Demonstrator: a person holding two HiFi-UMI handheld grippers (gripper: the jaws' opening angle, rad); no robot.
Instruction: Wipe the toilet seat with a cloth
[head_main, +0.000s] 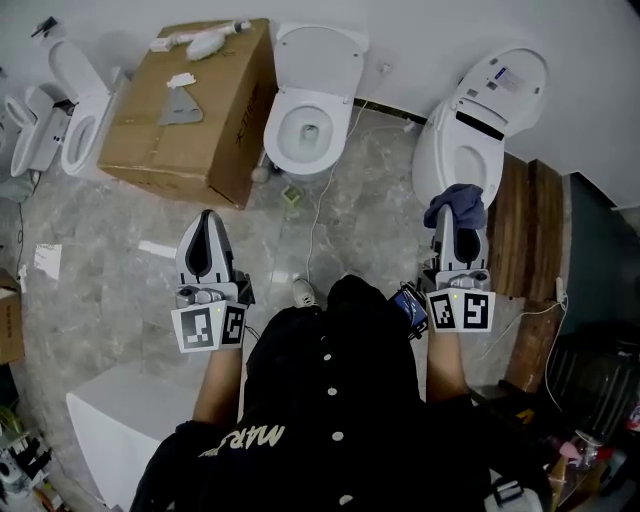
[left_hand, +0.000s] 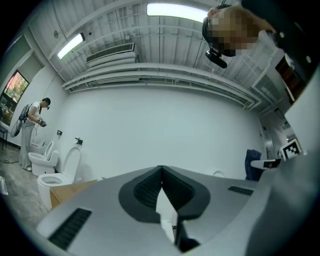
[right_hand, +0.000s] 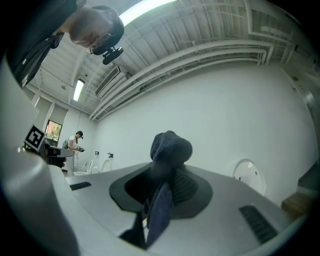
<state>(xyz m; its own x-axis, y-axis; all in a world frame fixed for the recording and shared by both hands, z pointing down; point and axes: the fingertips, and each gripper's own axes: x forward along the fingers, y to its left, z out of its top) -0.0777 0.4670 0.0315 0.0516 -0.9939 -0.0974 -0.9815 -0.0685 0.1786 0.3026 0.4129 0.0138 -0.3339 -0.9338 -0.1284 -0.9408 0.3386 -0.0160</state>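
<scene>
A dark blue cloth (head_main: 456, 204) is bunched between the jaws of my right gripper (head_main: 455, 222), which is shut on it. That gripper hovers just in front of the white toilet (head_main: 478, 128) at the right, whose lid is raised over the seat (head_main: 452, 172). In the right gripper view the cloth (right_hand: 169, 149) bulges above the jaws and hangs down between them, and the gripper (right_hand: 167, 172) points at a white wall. My left gripper (head_main: 207, 218) is held over the floor at the left, shut with nothing in it; its pads (left_hand: 150, 189) meet at the tip.
A second white toilet (head_main: 308, 100) with its lid up stands at centre back, beside a large cardboard box (head_main: 180, 120). More toilets (head_main: 70, 110) stand far left. Wooden planks (head_main: 525, 230) lie right of the right toilet. Cables trail across the stone floor. Another person (left_hand: 31, 131) stands far off.
</scene>
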